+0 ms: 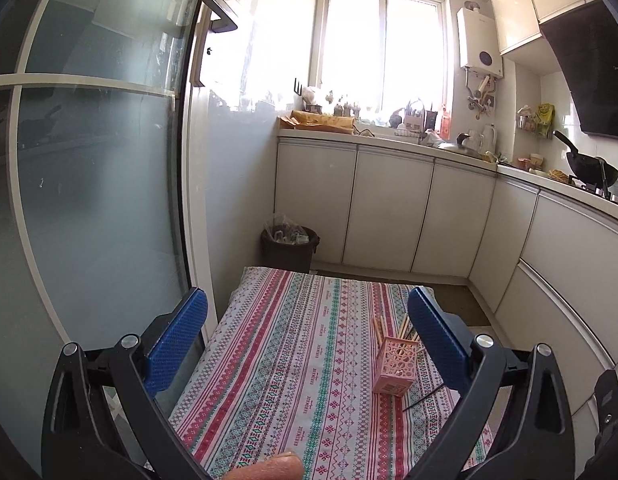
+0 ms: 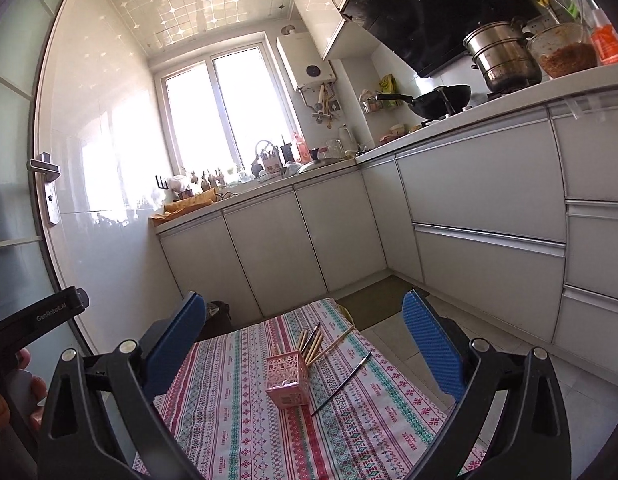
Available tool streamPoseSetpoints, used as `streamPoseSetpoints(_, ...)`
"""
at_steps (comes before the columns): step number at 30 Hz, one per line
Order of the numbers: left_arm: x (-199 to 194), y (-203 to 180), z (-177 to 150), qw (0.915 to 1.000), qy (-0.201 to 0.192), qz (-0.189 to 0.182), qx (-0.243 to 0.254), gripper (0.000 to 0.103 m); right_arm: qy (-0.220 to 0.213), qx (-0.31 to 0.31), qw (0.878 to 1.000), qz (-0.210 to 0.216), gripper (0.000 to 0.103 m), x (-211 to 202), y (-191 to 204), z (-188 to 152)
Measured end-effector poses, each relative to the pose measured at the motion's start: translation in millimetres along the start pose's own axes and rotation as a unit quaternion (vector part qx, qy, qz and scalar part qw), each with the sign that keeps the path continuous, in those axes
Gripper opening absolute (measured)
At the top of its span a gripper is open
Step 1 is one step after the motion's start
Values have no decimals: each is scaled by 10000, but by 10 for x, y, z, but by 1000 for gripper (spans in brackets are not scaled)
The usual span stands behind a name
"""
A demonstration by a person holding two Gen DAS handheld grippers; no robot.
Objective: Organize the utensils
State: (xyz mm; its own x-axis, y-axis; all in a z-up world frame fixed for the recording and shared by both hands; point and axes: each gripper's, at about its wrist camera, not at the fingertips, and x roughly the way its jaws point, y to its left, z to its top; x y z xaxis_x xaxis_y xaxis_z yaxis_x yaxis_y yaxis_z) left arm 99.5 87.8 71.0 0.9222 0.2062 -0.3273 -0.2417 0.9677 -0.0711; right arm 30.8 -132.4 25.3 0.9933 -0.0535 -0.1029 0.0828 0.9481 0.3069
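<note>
A pink lattice holder [image 2: 288, 380] stands on the striped tablecloth [image 2: 237, 412], with several wooden chopsticks [image 2: 315, 342] leaning out of it. One dark chopstick [image 2: 341, 384] lies flat on the cloth just right of the holder. In the left wrist view the same pink holder [image 1: 395, 366] sits near the right blue finger, the chopsticks [image 1: 389, 326] poke up behind it, and the dark chopstick [image 1: 423, 396] is partly hidden by that finger. My left gripper [image 1: 309, 320] is open and empty. My right gripper [image 2: 305, 326] is open wide, raised above the table, nothing between its pads.
A glass door [image 1: 93, 184] with a handle stands close on the left. White cabinets [image 2: 481, 200] and a worktop with a wok [image 2: 441, 100] and a steel pot [image 2: 505, 56] run along the back and right. A dark bin [image 1: 289, 246] sits beyond the table.
</note>
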Motion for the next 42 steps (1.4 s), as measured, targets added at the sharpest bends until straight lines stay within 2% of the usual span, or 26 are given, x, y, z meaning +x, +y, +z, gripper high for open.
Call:
streamPoseSetpoints(4, 25, 15, -1, 9999, -120, 20, -17, 96, 77, -3, 10000, 25, 96, 41, -17, -43)
streamPoseSetpoints(6, -2, 19, -5, 9996, -260, -53, -44, 85, 185, 41, 9998, 10, 96, 90, -37, -69)
streamPoseSetpoints(7, -5, -4, 0, 9996, -296, -20, 19, 85, 235, 62, 9997, 1, 96, 120, -53, -82)
streamPoseSetpoints(8, -5, -28, 1, 9994, -336, 14, 82, 86, 267, 80, 9996, -13, 96, 135, -68, -95)
streamPoseSetpoints(10, 5, -55, -6, 9992, -366, 30, 131, 97, 314, 105, 9995, -21, 96, 178, -91, -106)
streamPoseSetpoints(11, 11, -60, -10, 9992, -378, 49, 132, 96, 309, 98, 9995, -17, 96, 195, -100, -109)
streamPoseSetpoints(17, 223, -56, -82, 9998, -174, 18, -72, 96, 142, -120, 9998, -120, 96, 347, -130, -173)
streamPoseSetpoints(25, 682, -196, -290, 9996, 233, 114, 144, 96, 292, -797, 9950, -530, 96, 865, -259, -534)
streamPoseSetpoints(27, 813, -227, -349, 9991, 366, 133, 167, 96, 609, -846, 9925, -635, 96, 1003, -334, -669)
streamPoseSetpoints(29, 943, -264, -407, 9984, 477, 185, 225, 96, 1128, -722, 9893, -574, 96, 1157, -404, -753)
streamPoseSetpoints(31, 1057, -296, -457, 9977, 575, 221, 264, 96, 1437, -568, 9864, -567, 96, 1254, -474, -814)
streamPoseSetpoints(42, 1520, -411, -651, 9930, 1062, 332, 391, 96, 2376, 5, 9690, -680, 96, 1630, -698, -1050)
